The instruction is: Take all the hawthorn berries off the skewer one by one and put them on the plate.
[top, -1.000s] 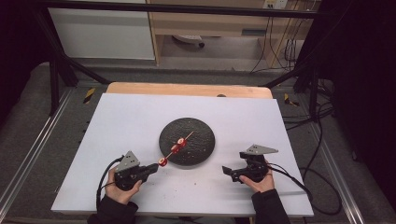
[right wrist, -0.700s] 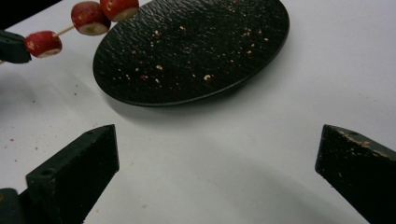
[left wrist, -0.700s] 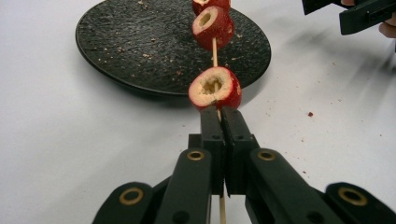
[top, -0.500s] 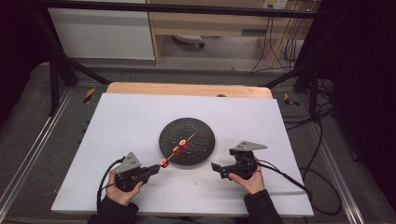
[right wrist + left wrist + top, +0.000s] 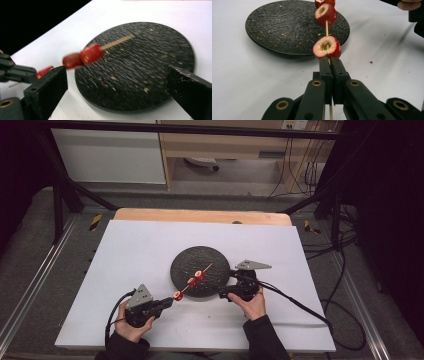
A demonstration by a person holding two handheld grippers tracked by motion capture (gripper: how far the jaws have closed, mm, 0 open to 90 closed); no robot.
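Fruit pieces, three red hollowed rounds [image 5: 327,46], sit threaded on a thin wooden skewer [image 5: 206,268] that slants from near left up over the round black stone-textured plate [image 5: 215,260]. The left gripper [image 5: 169,301] clamps the skewer's near end tight between its jaws, probably to keep the stick steady and raised so a piece can be drawn off over the plate. The right gripper [image 5: 223,294], at the plate's near right edge, has jaws that are wide with nothing between them and have just been narrowing slightly; it points at the fruit, likely lining up for a pinch. Crumbs speckle the plate. Everything rests on a white sheet [image 5: 140,250] covering a wooden table [image 5: 200,216]; beyond lie grey floor, pale cabinets and dangling cables.
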